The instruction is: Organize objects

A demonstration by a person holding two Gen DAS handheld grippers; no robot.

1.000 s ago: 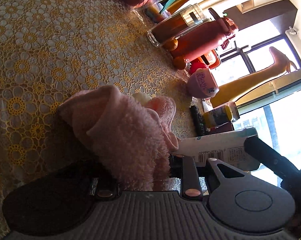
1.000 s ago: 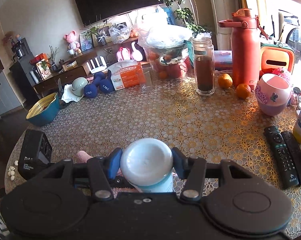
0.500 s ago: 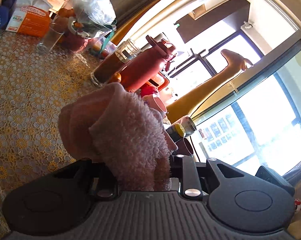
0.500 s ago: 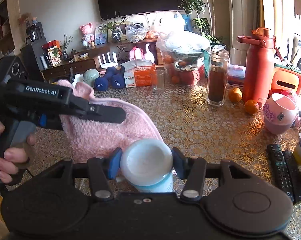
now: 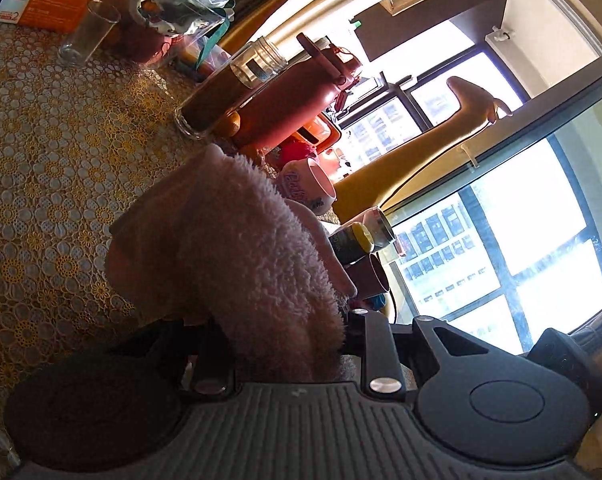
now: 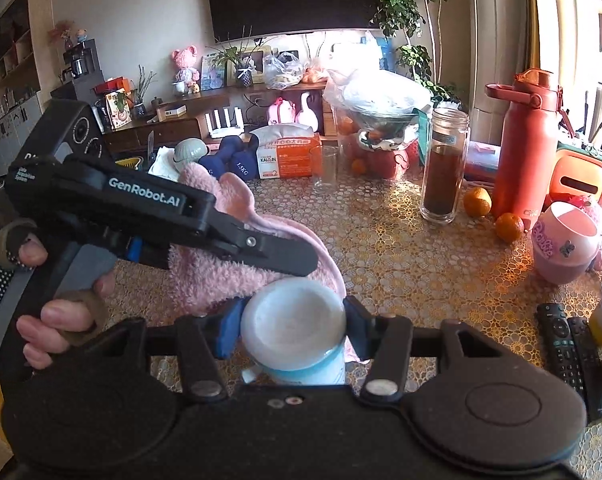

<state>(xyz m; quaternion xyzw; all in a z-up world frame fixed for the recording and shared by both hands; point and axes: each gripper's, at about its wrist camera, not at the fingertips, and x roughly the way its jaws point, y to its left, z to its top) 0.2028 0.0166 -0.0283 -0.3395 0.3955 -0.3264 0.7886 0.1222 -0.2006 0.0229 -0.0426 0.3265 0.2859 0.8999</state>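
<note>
My left gripper [image 5: 277, 340] is shut on a fluffy pink towel [image 5: 229, 256] and holds it in the air above the table. In the right wrist view the left gripper [image 6: 285, 258] shows with the pink towel [image 6: 217, 276] hanging from it, right above the bottle. My right gripper [image 6: 289, 328] is shut on a white and light blue bottle [image 6: 297, 328], seen end on, held above the table's front.
On the gold lace tablecloth [image 6: 385, 248] stand a glass jar of brown powder [image 6: 443, 168], a red flask [image 6: 525, 144], two oranges [image 6: 477, 202], a pink cup [image 6: 561, 248], an empty glass [image 6: 323, 170] and remotes [image 6: 569, 352].
The left gripper has lifted the pink towel off the table and brought it over the bottle. The right gripper has kept the bottle and risen a little.
</note>
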